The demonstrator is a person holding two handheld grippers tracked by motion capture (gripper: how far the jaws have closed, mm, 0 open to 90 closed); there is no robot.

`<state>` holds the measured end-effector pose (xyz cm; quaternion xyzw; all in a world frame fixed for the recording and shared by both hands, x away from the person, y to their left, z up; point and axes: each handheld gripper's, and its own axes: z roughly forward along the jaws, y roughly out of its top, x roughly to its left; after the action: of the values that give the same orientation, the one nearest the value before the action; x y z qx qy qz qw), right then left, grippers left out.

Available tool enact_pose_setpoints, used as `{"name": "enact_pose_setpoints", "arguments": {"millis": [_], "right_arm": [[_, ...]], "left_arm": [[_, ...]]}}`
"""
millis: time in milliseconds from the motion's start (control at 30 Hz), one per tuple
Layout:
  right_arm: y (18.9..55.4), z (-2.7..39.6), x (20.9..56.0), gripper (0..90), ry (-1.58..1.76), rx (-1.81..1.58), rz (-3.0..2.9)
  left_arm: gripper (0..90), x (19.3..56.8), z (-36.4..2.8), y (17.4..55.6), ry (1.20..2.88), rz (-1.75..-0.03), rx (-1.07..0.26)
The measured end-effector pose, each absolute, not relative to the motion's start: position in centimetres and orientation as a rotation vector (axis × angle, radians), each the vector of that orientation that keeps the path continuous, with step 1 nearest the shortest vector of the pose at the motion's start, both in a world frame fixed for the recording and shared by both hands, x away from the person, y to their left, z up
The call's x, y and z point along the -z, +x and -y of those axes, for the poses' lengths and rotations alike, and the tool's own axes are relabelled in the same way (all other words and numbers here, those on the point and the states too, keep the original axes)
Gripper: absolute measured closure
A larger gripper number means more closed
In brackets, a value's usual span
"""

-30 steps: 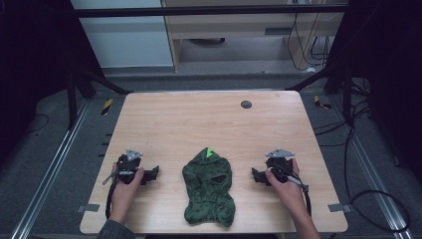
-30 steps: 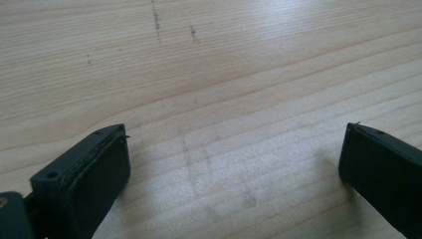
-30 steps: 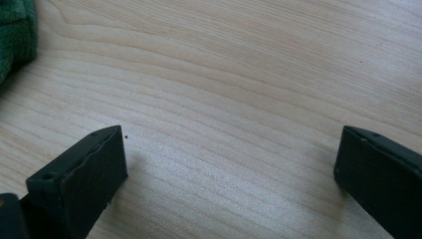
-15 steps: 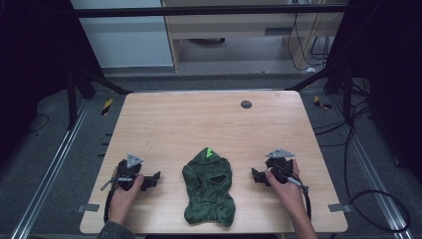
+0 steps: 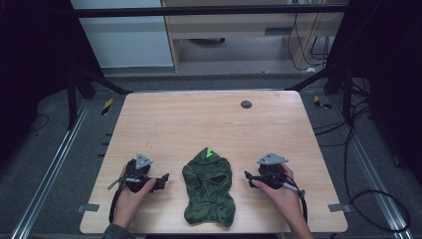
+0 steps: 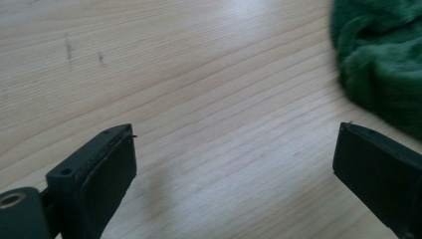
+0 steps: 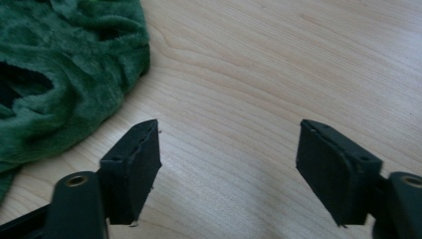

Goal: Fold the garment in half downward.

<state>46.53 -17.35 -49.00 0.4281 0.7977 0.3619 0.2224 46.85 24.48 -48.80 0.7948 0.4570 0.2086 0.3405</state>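
Observation:
A dark green fuzzy fabric hood with eye holes and a bright green tip lies flat near the table's front edge, between my two grippers. My left gripper rests on the wood to its left, jaws open and pointing at it; the fabric shows at the upper right of the left gripper view, clear of the jaws. My right gripper sits to the hood's right, open, with the fabric at the upper left of its view. Neither gripper holds anything.
The light wooden table stretches away beyond the hood. A small dark round disc lies near the far right edge. Metal frame rails and cables surround the table on the floor.
My left gripper has drifted slightly toward the table's front edge. The right gripper and the hood have stayed put.

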Motion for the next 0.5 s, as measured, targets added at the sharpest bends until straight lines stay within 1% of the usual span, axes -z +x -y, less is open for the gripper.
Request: {"name": "enact_pose_setpoints", "arguments": {"millis": [133,400,500], "right_arm": [[46.4,16.9,48.3,41.2,1.178,-1.008,-2.225],[48.8,14.9,45.8,53.5,1.089,-1.039,-2.337],[49.8,14.0,45.1,58.8,1.051,-1.027,-2.371]], "left_arm": [[5.3,47.7,-23.7,47.0,2.079,-1.142,-0.54],[11.8,45.2,-20.9,50.4,2.171,-1.043,-0.502],[13.8,44.9,-20.2,51.7,2.184,-1.04,-0.456]]}}
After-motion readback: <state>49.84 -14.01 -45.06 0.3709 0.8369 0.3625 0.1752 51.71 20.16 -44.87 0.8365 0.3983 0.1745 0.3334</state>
